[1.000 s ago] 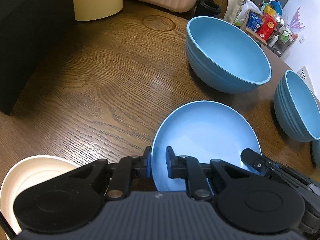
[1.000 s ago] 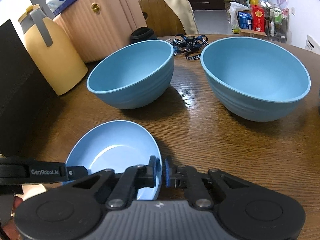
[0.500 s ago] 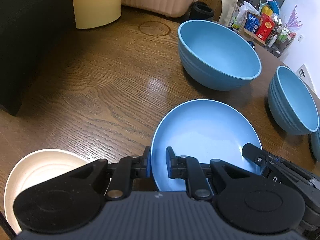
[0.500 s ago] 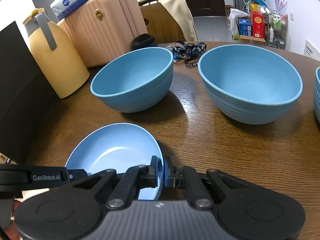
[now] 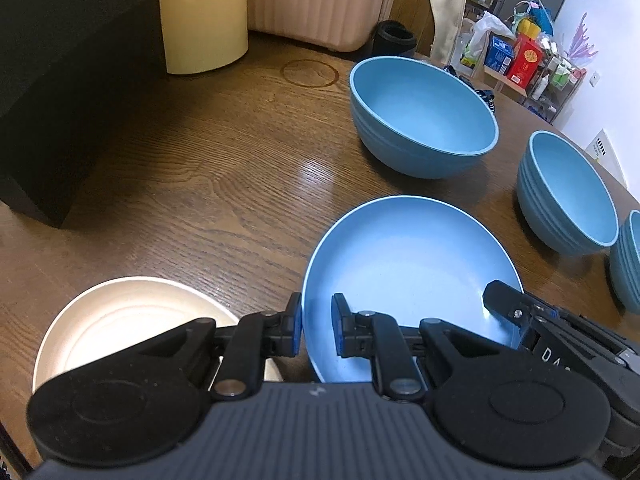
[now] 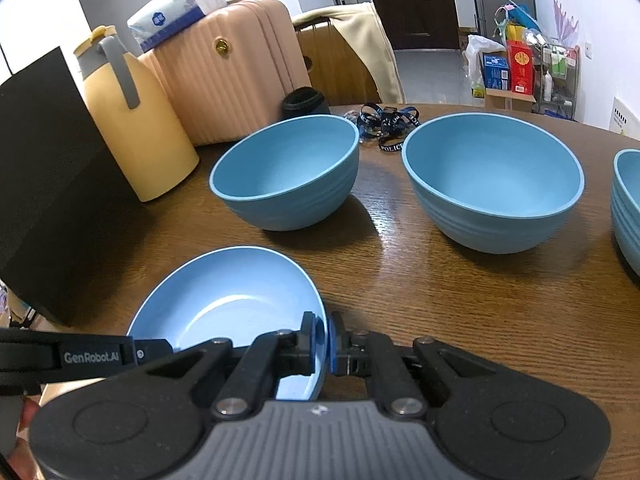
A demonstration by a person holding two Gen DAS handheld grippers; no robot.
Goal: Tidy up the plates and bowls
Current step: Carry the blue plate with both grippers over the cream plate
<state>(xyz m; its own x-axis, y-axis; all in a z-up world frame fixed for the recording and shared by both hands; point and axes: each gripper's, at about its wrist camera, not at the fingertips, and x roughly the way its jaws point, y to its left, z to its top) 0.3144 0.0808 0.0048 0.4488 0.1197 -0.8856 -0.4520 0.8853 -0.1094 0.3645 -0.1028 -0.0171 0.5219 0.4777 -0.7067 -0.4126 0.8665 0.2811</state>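
Note:
A blue plate point(image 5: 408, 276) is held above the wooden table point(image 5: 200, 184) by both grippers. My left gripper point(image 5: 316, 330) is shut on its left rim. My right gripper point(image 6: 322, 344) is shut on its right rim; the plate also shows in the right wrist view point(image 6: 224, 304). A cream plate point(image 5: 132, 320) lies on the table just left of the left gripper. Two blue bowls point(image 6: 286, 170) point(image 6: 494, 180) stand beyond the plate, and a third blue bowl point(image 6: 628, 204) is cut off at the right edge.
A yellow jug point(image 6: 132, 120), a pink suitcase point(image 6: 232, 76) with a tissue pack on top, a black box point(image 6: 40, 180), a black cup point(image 6: 306, 102) and a lanyard point(image 6: 386, 120) stand along the table's far side. A chair with a coat stands behind.
Both grippers have pulled back and lifted with the blue plate held between them; the bowls look farther away, and more of the cream plate shows at the left.

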